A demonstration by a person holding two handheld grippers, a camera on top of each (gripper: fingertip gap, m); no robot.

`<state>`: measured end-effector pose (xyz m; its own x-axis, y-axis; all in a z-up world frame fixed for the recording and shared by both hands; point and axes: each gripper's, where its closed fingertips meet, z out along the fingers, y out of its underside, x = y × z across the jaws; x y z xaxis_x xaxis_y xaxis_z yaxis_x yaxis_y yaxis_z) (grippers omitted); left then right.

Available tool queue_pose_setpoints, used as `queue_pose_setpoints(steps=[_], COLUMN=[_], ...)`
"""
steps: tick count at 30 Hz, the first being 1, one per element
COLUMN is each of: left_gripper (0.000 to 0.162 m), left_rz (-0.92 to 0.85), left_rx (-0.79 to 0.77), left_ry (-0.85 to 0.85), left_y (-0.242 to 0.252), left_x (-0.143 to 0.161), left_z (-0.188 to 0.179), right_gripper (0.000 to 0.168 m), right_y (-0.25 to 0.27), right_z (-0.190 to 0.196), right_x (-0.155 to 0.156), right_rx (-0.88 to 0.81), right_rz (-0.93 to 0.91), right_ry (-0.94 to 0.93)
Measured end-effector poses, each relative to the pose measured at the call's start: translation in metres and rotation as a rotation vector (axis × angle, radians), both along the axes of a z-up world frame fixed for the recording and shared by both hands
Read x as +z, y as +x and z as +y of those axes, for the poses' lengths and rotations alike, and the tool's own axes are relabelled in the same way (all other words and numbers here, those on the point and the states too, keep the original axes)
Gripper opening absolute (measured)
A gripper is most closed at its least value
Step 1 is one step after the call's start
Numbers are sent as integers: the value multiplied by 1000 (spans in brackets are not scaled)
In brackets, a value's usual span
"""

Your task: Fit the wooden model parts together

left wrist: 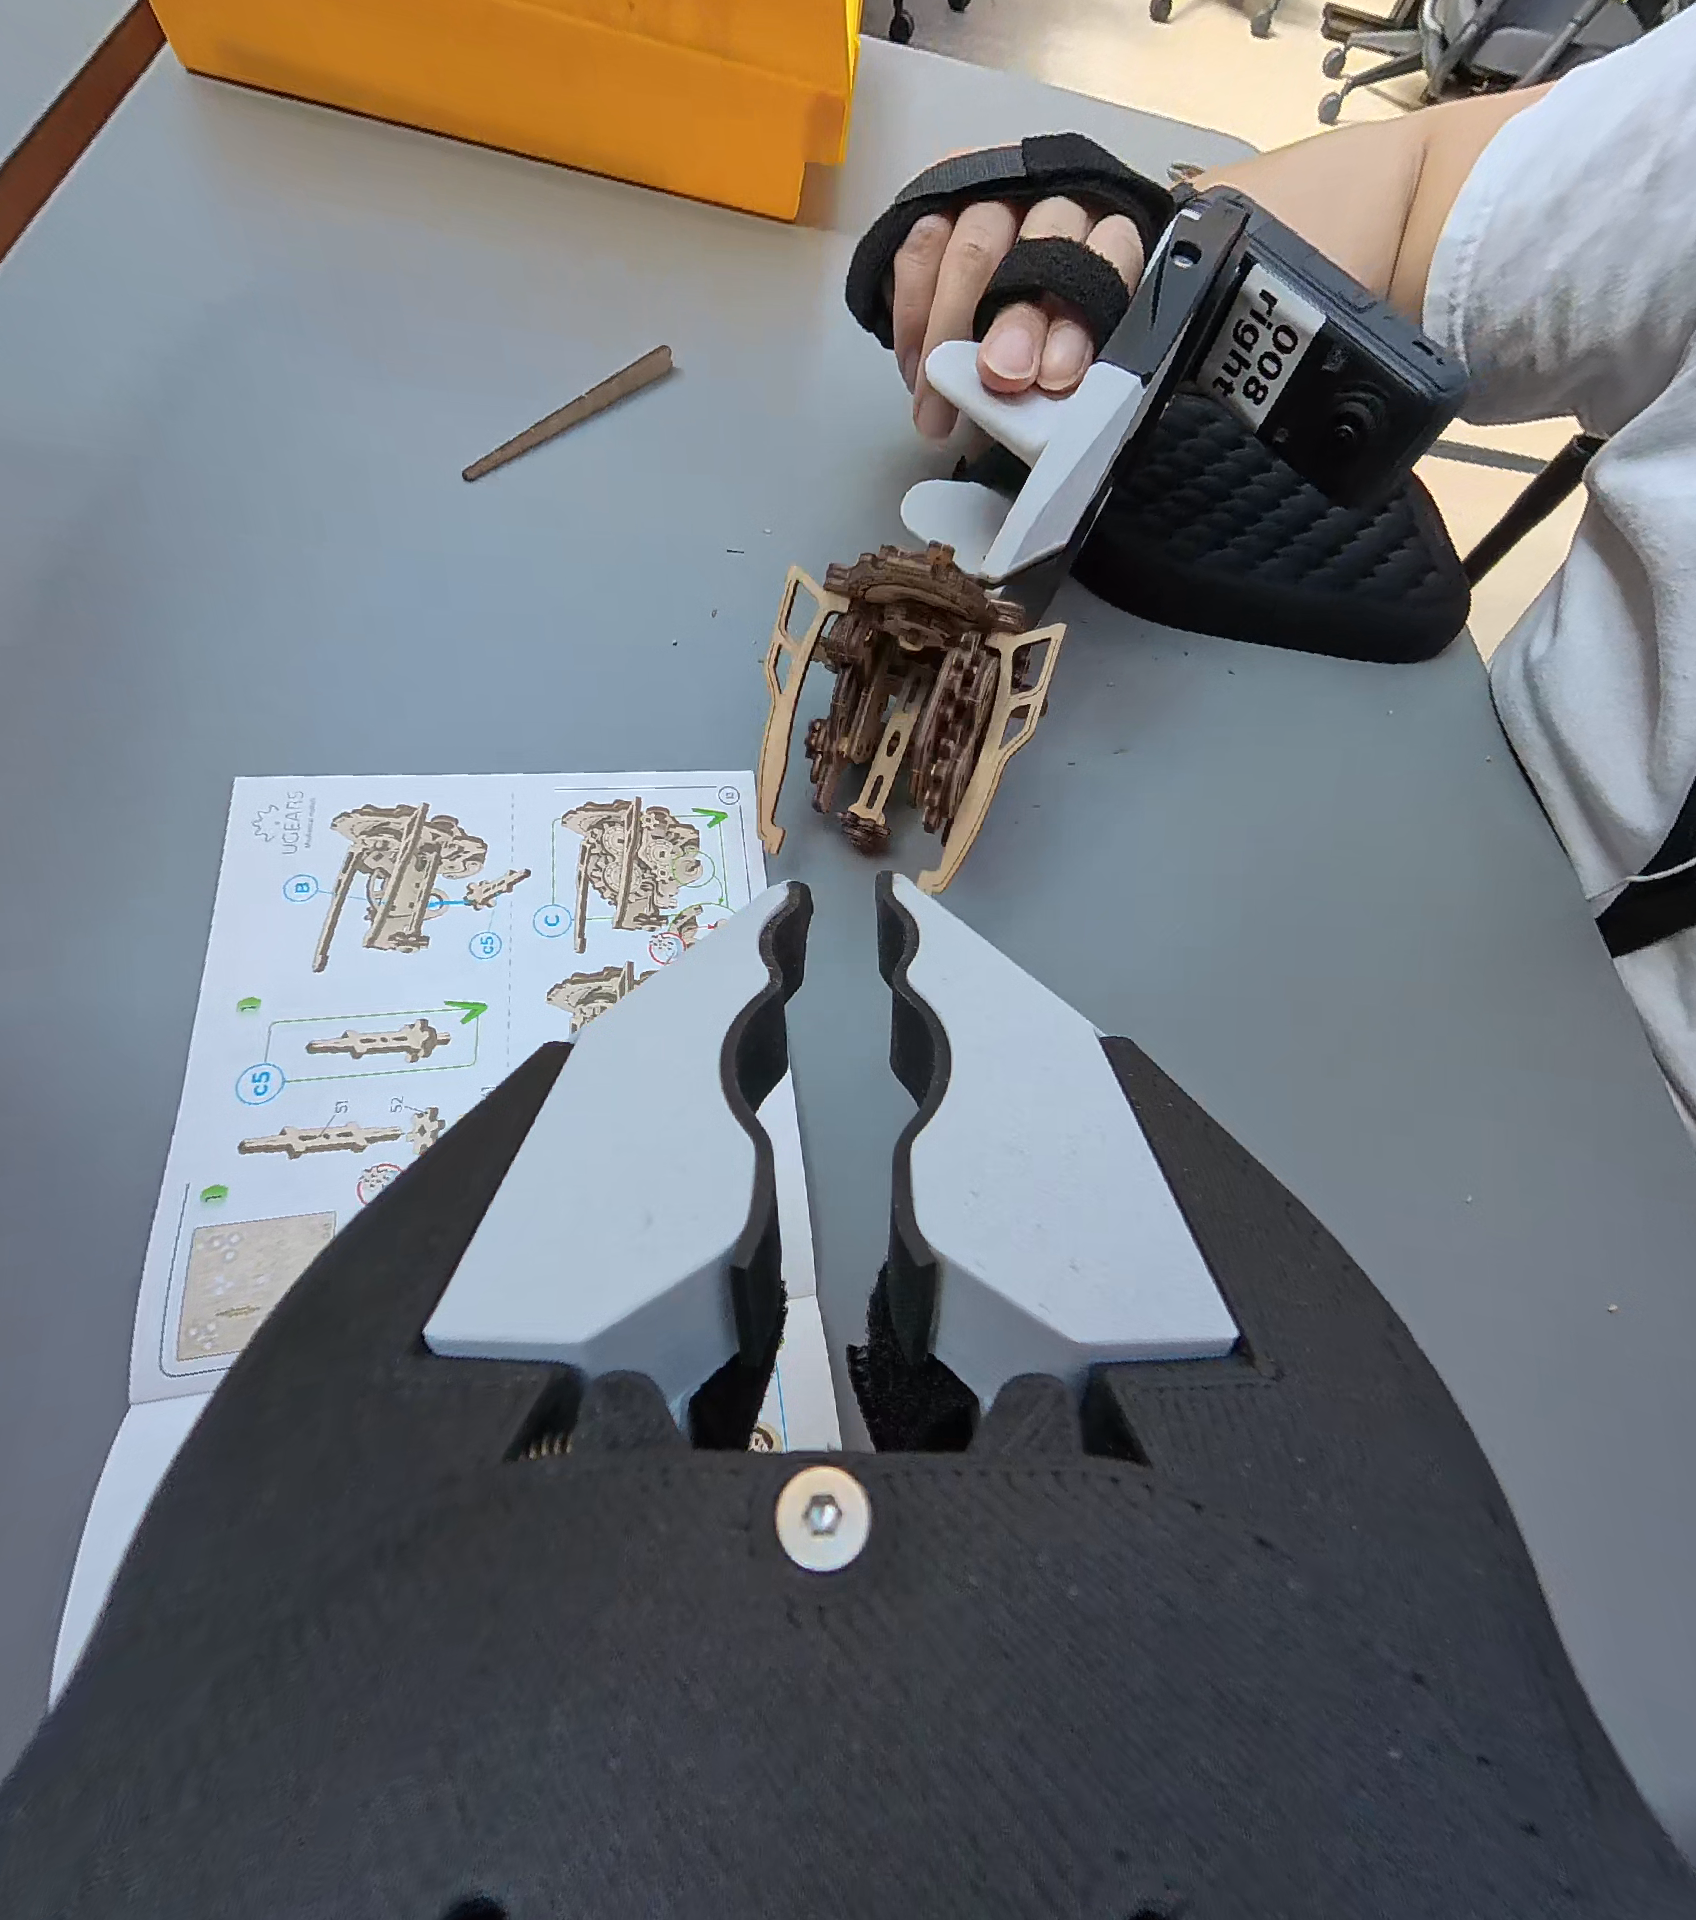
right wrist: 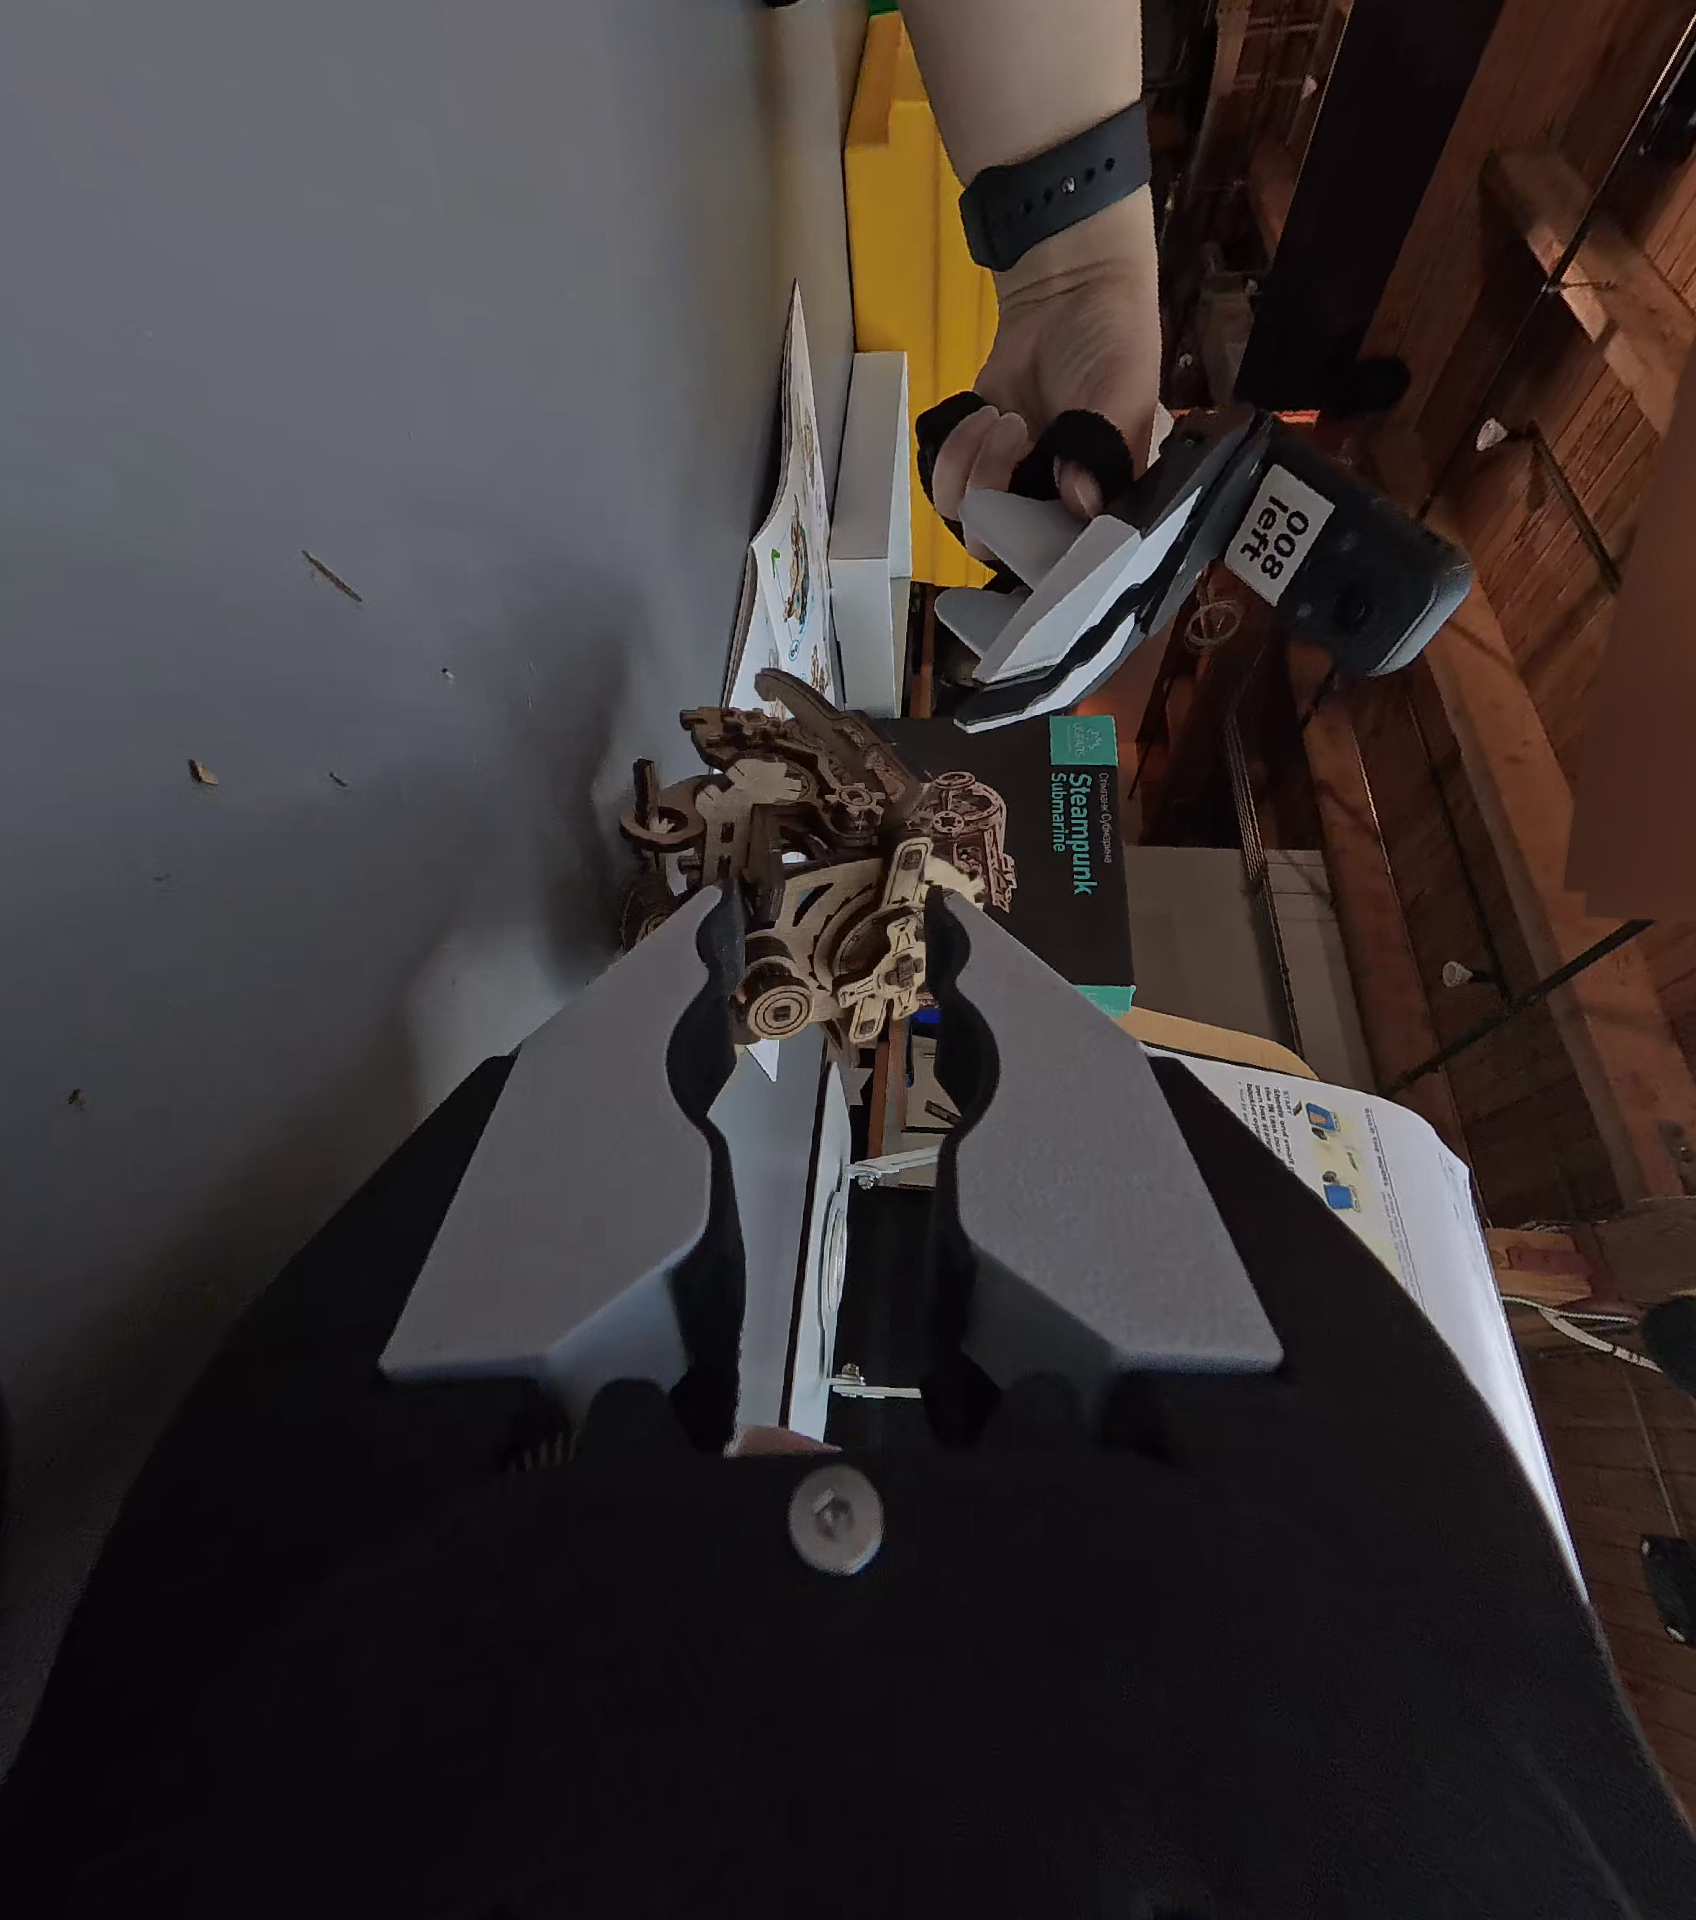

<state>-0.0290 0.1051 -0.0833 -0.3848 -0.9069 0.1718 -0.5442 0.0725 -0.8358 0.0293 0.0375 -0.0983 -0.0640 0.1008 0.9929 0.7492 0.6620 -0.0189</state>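
So the wooden model (left wrist: 901,707) sat on the grey tabletop (left wrist: 304,582), clamped at its far end between the right gripper's (right wrist: 828,940) fingers (right wrist: 615,1122), which were closed on it. The left gripper (left wrist: 842,899) hovered just near of the model, not touching, its fingers (left wrist: 657,1143) slightly parted with nothing between them. An instruction sheet (left wrist: 387,997) lay to the left under that gripper, a loose wooden stick (left wrist: 569,414) farther off, and a yellow bin (left wrist: 532,83) at the far edge; couldn't see inside it.
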Motion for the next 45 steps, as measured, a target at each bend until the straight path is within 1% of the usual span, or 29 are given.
queue_pose_setpoints(steps=[10, 15, 19, 24, 29, 32, 34, 37, 40, 45], left_gripper=[12, 12, 12, 12, 13, 14, 14, 14, 14, 14], left_rz=[-1, -13, -30, -46, -86, -132, -152, -165, -183, -199], left_rx=[5, 14, 30, 54, 84, 128, 155, 185, 201, 220], left_ry=[0, 5, 6, 21, 72, 116, 135, 146, 138, 142], left_y=[-1, -3, -5, -10, -20, -30, -37, -45, -49, -54], left_x=[1, 6, 11, 19, 41, 59, 66, 70, 75, 80], left_z=[1, 3, 7, 14, 20, 28, 35, 42, 46, 51], right_gripper=[32, 33, 33, 32, 31, 30, 29, 26, 22, 21], right_y=[5, 19, 27, 33, 42, 43, 40, 34, 29, 19], right_z=[4, 7, 9, 15, 21, 24, 23, 19, 14, 7], right_x=[-4, -4, 0, -4, -3, -9, -12, -16, -19, -19], right_rx=[-16, -69, -92, -114, -142, -154, -149, -134, -122, -93], right_rz=[-6, -26, 11, 66, 152, 138, 127, 92, 29, 9], right_ry=[-47, -51, -67, -146, -229, -252, -263, -258, -214, -197])
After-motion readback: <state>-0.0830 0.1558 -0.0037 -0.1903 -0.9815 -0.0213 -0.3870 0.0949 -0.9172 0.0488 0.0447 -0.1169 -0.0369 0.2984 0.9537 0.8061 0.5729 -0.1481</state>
